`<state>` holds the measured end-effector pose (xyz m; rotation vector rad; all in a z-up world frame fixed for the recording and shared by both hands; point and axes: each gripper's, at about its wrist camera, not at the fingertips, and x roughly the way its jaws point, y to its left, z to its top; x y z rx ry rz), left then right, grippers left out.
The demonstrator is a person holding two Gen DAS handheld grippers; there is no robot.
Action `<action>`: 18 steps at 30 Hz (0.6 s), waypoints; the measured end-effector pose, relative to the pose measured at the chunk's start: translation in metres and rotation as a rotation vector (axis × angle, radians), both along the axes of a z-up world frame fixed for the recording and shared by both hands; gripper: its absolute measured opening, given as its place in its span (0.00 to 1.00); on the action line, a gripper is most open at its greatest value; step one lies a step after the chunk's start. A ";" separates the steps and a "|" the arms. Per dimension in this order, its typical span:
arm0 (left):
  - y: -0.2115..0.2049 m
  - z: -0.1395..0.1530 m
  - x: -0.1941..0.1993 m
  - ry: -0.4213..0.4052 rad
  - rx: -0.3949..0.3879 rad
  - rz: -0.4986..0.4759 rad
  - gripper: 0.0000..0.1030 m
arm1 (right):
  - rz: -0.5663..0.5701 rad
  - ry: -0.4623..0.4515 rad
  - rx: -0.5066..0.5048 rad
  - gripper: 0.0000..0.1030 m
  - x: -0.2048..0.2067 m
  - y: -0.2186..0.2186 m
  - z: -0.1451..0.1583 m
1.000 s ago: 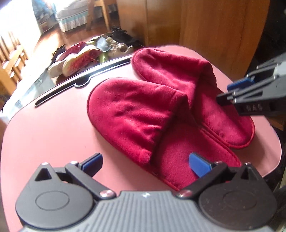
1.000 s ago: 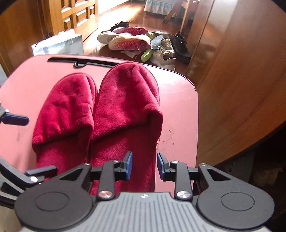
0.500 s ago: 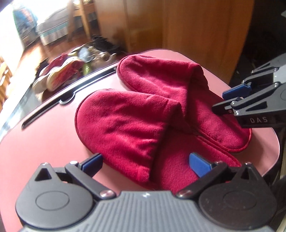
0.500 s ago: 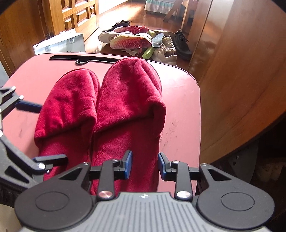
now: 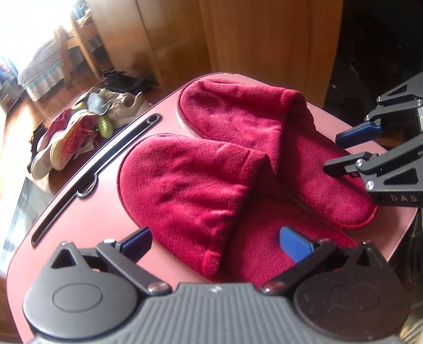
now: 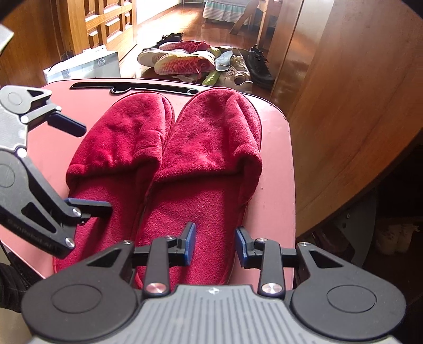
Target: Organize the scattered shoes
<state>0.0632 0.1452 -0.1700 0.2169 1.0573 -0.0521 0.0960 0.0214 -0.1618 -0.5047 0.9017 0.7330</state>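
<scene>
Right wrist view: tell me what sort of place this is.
Most likely a home, near a bedroom: a heap of worn shoes on a polished wood floor, panelled wooden doors, and what looks like a bed's skirt beyond.

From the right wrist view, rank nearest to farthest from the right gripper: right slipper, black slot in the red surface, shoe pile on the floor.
From the right gripper:
1. Right slipper, directly under the fingers.
2. Black slot, at the surface's far edge, left.
3. Shoe pile, on the floor beyond.
</scene>
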 end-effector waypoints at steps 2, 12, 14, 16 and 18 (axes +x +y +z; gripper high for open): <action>0.002 -0.001 0.004 0.003 -0.001 -0.008 1.00 | -0.005 -0.005 0.000 0.32 -0.002 0.000 0.000; -0.002 0.002 0.004 -0.029 0.025 0.095 1.00 | -0.005 0.037 0.028 0.32 0.008 -0.009 0.006; -0.013 0.009 -0.002 -0.071 0.032 0.076 1.00 | -0.041 0.049 0.078 0.32 0.016 -0.019 0.013; -0.024 0.014 -0.005 -0.110 0.045 0.064 1.00 | -0.074 0.042 0.088 0.32 0.022 -0.024 0.014; -0.038 0.016 -0.003 -0.159 0.057 0.061 1.00 | -0.115 0.036 0.100 0.33 0.029 -0.028 0.015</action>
